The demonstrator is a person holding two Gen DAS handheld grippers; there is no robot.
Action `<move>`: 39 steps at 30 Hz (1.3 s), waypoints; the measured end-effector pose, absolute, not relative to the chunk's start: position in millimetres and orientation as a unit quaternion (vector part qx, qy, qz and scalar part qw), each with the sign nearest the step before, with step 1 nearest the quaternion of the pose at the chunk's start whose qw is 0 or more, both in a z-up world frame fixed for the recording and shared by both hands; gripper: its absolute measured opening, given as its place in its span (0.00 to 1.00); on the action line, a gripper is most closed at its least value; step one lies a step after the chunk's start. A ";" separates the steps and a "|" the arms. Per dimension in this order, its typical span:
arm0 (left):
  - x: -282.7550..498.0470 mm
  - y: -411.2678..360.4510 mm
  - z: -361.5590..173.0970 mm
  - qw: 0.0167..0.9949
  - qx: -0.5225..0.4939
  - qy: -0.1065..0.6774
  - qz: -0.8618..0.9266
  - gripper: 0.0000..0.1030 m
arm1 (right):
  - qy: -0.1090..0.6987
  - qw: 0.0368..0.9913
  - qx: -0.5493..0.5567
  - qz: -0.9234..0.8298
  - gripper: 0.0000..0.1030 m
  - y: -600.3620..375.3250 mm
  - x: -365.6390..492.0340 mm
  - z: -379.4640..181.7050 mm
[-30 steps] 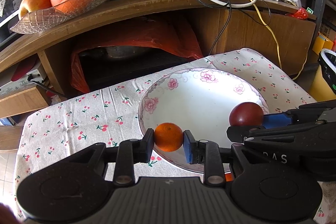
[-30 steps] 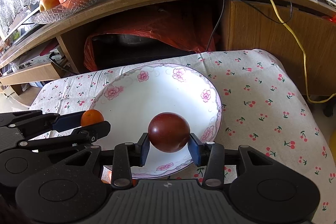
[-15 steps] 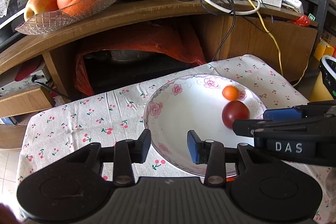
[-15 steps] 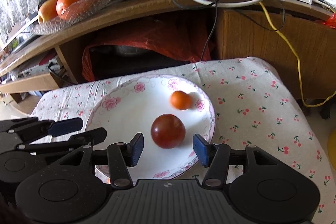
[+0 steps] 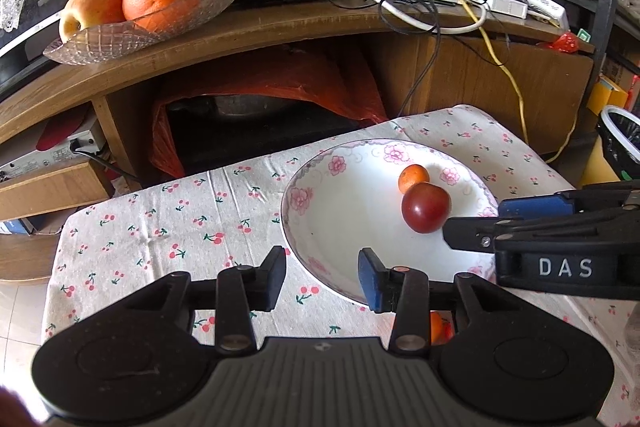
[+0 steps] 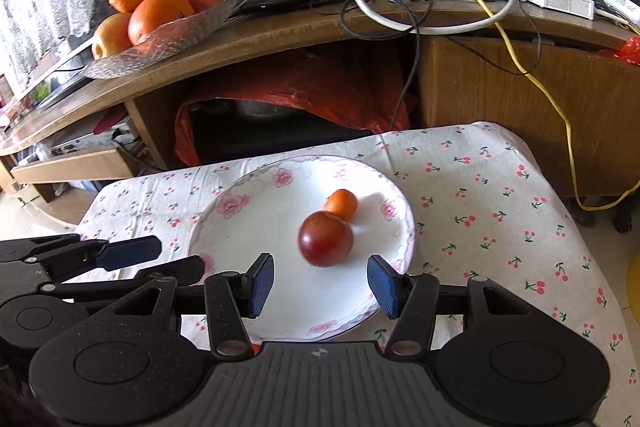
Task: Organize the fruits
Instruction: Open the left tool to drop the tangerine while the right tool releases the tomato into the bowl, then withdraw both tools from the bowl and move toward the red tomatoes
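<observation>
Touching plum point(image 6: 325, 238) and tangerine point(image 6: 341, 204)

Plum point(image 6: 325, 238) before tangerine point(image 6: 341, 204), in plate point(image 6: 224, 227)

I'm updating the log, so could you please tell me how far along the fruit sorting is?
Done: the plum and the small orange sit touching in the plate. In hand: nothing; the left gripper and right gripper are both open and empty. Left: possibly an orange item glimpsed behind the left gripper, too hidden to identify.
</observation>
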State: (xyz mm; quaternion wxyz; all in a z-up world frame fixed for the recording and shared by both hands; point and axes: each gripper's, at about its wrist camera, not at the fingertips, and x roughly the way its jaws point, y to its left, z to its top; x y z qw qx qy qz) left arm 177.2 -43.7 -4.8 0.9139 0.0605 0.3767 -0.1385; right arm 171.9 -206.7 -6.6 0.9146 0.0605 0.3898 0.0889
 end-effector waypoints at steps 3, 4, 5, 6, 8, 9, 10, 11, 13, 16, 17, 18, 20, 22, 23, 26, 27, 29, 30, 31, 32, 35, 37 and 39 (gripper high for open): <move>171.1 -40.6 -2.5 0.914 0.061 0.375 -0.144 0.50 | 0.389 0.914 0.057 0.098 0.47 -204.7 165.5 -4.5; 169.0 -38.7 -1.9 0.914 0.061 0.375 -0.145 0.51 | 0.390 0.913 0.056 0.100 0.47 -204.0 163.4 -4.3; 166.9 -36.5 -1.5 0.913 0.061 0.375 -0.147 0.51 | 0.392 0.913 0.055 0.102 0.47 -204.1 161.3 -4.6; 164.4 -34.5 -1.3 0.913 0.061 0.376 -0.149 0.51 | 0.394 0.912 0.053 0.103 0.47 -204.3 159.2 -5.1; 159.4 -29.8 -1.6 0.912 0.066 0.376 -0.152 0.51 | 0.398 0.910 0.047 0.106 0.47 -204.8 155.0 -7.1; 156.8 -26.6 -2.3 0.911 0.068 0.377 -0.153 0.52 | 0.400 0.909 0.044 0.107 0.47 -205.4 152.1 -8.4; 154.0 -23.0 -3.7 0.910 0.069 0.378 -0.154 0.52 | 0.402 0.908 0.040 0.108 0.47 -206.2 149.3 -10.1; 151.2 -18.9 -5.4 0.909 0.070 0.380 -0.154 0.52 | 0.405 0.907 0.034 0.109 0.47 -206.8 146.8 -12.1; 146.1 -10.6 -9.9 0.906 0.071 0.388 -0.155 0.52 | 0.411 0.904 0.023 0.110 0.47 -207.8 142.3 -17.2; 136.5 1.0 -16.9 0.900 0.079 0.396 -0.165 0.52 | 0.424 0.898 0.017 0.117 0.47 -208.8 137.3 -24.8; 133.1 3.5 -18.6 0.898 0.085 0.397 -0.171 0.52 | 0.427 0.896 0.013 0.122 0.47 -208.0 135.4 -26.9; 128.9 5.5 -20.7 0.896 0.095 0.395 -0.177 0.52 | 0.430 0.894 0.006 0.128 0.47 -206.3 133.5 -28.9; 120.8 7.8 -24.7 0.894 0.115 0.390 -0.187 0.53 | 0.434 0.890 -0.016 0.139 0.47 -202.3 130.2 -32.9; 115.6 9.5 -25.9 0.893 0.119 0.384 -0.203 0.56 | 0.438 0.887 -0.032 0.147 0.47 -198.4 128.5 -37.4; 114.2 9.7 -25.8 0.891 0.119 0.384 -0.209 0.56 | 0.441 0.884 -0.035 0.151 0.47 -196.9 128.6 -39.8; 110.6 11.6 -24.0 0.888 0.117 0.382 -0.229 0.56 | 0.446 0.880 -0.040 0.161 0.47 -192.5 130.2 -44.8; 108.9 11.4 -23.9 0.888 0.122 0.379 -0.232 0.56 | 0.445 0.879 -0.041 0.164 0.47 -191.1 131.1 -45.5; 106.8 11.6 -26.3 0.886 0.128 0.377 -0.237 0.56 | 0.441 0.881 -0.049 0.165 0.47 -188.0 132.9 -46.8; 106.7 12.1 -28.4 0.884 0.127 0.381 -0.241 0.56 | 0.441 0.881 -0.050 0.164 0.47 -186.9 134.3 -47.5; 106.8 12.3 -31.0 0.881 0.126 0.385 -0.245 0.56 | 0.442 0.881 -0.049 0.164 0.47 -186.6 136.8 -48.5; 106.2 12.7 -33.2 0.880 0.128 0.384 -0.247 0.56 | 0.442 0.881 -0.048 0.164 0.46 -185.8 138.2 -49.6; 103.2 11.6 -34.5 0.881 0.141 0.375 -0.254 0.56 | 0.439 0.882 -0.052 0.164 0.46 -183.5 140.9 -51.4; 103.3 11.2 -33.8 0.881 0.136 0.374 -0.258 0.56 | 0.437 0.883 -0.049 0.163 0.47 -182.9 142.3 -52.1; 101.4 8.8 -32.8 0.881 0.140 0.368 -0.263 0.56 | 0.436 0.884 -0.051 0.160 0.46 -181.9 143.1 -52.3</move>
